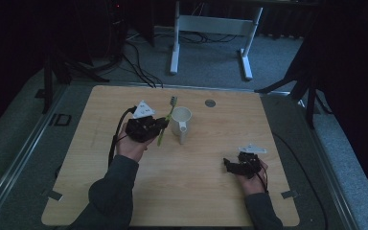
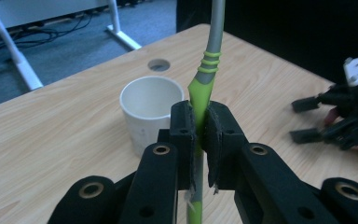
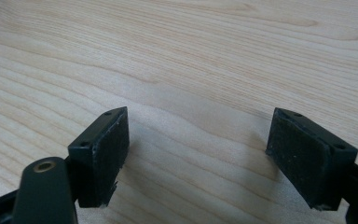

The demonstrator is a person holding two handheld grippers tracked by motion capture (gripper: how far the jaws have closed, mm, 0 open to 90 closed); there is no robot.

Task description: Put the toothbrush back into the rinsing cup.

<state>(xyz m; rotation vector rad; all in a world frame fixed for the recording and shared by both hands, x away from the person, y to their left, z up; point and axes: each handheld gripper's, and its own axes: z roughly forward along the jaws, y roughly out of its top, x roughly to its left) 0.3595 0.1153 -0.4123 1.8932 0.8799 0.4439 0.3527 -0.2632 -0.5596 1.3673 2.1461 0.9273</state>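
A green and grey toothbrush (image 1: 166,120) is clamped in my left gripper (image 1: 163,125), lifted off the table with its bristle end pointing away from me. In the left gripper view the two pads (image 2: 185,135) press on the toothbrush's green handle (image 2: 199,93). A white mug (image 1: 181,123) stands just right of it, empty, its handle toward me; it appears as the mug (image 2: 152,109) just beyond my left jaws. My right gripper (image 1: 229,165) rests low near the table's front right, open, with bare wood between its fingertips (image 3: 105,154).
The wooden table (image 1: 191,191) has a round cable hole (image 1: 210,103) near its far edge. A white desk frame (image 1: 211,33) and cables stand on the grey carpet behind. Dark stands flank the table's back corners.
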